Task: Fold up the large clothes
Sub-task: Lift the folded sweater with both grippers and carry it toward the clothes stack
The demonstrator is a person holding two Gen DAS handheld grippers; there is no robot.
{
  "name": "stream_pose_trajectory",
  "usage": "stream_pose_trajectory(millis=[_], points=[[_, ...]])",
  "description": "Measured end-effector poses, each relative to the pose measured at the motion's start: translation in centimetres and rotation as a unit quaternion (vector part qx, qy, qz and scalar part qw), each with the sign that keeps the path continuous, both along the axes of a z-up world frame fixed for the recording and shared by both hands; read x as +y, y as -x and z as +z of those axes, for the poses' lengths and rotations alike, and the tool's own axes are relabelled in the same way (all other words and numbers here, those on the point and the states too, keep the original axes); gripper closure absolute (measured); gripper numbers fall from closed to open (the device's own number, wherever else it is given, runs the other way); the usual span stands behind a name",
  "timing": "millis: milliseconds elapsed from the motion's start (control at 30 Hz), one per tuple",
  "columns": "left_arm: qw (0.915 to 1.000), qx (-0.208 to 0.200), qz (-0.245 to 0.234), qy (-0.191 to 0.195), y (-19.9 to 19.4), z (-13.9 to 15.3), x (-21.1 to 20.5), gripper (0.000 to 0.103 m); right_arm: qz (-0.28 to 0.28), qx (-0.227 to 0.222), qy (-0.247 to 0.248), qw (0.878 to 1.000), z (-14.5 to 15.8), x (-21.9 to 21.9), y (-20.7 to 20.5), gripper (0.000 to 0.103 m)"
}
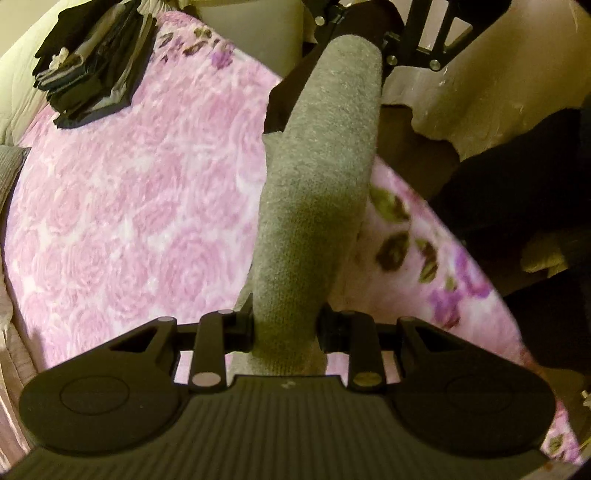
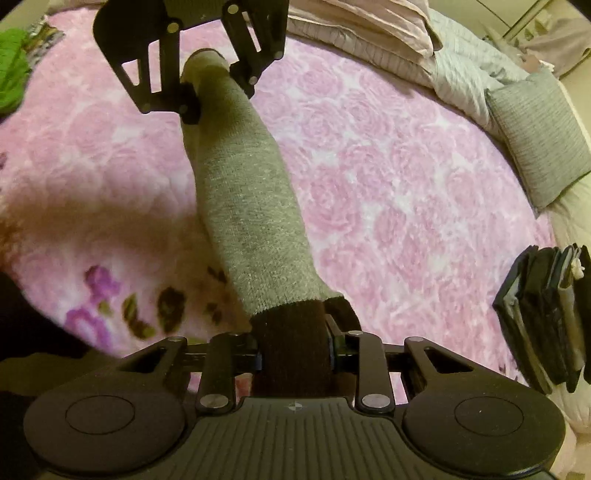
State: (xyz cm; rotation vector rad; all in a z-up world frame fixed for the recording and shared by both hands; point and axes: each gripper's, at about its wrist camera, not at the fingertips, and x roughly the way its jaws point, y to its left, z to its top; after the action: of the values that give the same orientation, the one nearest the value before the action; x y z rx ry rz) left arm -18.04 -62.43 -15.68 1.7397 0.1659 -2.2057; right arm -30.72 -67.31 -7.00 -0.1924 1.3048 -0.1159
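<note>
A grey knit garment (image 1: 317, 166) with a dark brown end (image 2: 291, 332) hangs stretched as a long narrow band above the pink rose-patterned blanket (image 1: 129, 203). My left gripper (image 1: 286, 326) is shut on its grey end at the bottom of the left wrist view. It shows again at the top of the right wrist view as the left gripper (image 2: 207, 85). My right gripper (image 2: 293, 350) is shut on the dark brown end. From the left wrist it appears far up the frame as the right gripper (image 1: 354, 26). The two grippers face each other along the garment.
A stack of dark folded clothes (image 1: 92, 62) lies on the blanket's far side, also seen as the stack (image 2: 543, 314). A grey pillow (image 2: 535, 136) and pale bedding (image 2: 369, 33) line one edge. A green cloth (image 2: 11, 74) sits at a corner. A person's dark clothing (image 1: 517, 206) stands beside the bed.
</note>
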Motion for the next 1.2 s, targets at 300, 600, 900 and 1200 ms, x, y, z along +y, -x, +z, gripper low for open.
stream_pose_trajectory(millis=[300,600,900,1200], points=[[0.9993,-0.009,0.030,-0.021,9.9,4.2,-4.3,0.077,0.044,-0.025,-0.013,0.999,4.5,-7.3,8.4,0.078],[0.9986,-0.002,0.051,0.016,17.7,9.3,-13.4,0.077,0.071,-0.031,0.031,0.996,9.2,-18.1,13.4,0.078],[0.9929,0.038,0.027,0.109,21.2,17.7,-28.5,0.077,0.023,-0.055,0.108,0.992,17.6,-32.5,14.8,0.078],[0.9780,0.035,0.072,0.192,26.5,23.6,-45.4,0.077,0.039,-0.087,0.187,0.978,24.5,-50.6,14.7,0.078]])
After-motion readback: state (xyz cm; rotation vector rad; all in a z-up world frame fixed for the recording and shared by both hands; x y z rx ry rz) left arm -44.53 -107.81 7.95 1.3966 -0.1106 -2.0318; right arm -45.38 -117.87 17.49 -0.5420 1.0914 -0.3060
